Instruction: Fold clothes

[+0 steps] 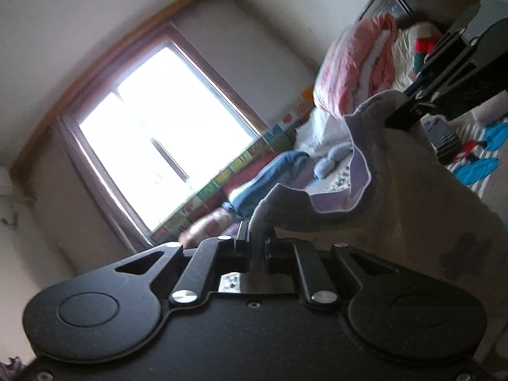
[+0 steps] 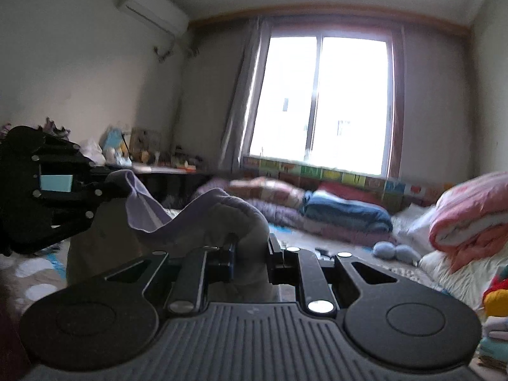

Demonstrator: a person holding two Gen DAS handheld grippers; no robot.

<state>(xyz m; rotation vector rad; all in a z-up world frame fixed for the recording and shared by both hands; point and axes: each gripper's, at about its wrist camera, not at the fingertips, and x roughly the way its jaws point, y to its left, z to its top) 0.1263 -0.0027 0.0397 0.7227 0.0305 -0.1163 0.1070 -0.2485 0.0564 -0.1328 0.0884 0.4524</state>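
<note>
Both the left gripper (image 1: 254, 247) and right gripper (image 2: 250, 257) are clamped on the top edge of a soft, limp grey garment (image 2: 222, 209) hanging above the bed (image 2: 349, 247), best held by its corners.

Honestly nothing here is readable from my claws. The long row of colourful printed panels under the window (image 2: 343, 176), around 1 o'clock in my right view, has blocky shapes that might be letters, but they're too blurred to make out. The white wall-mounted air conditioner (image 2: 152, 8) at 11 o'clock shows no legible brand either.
</note>
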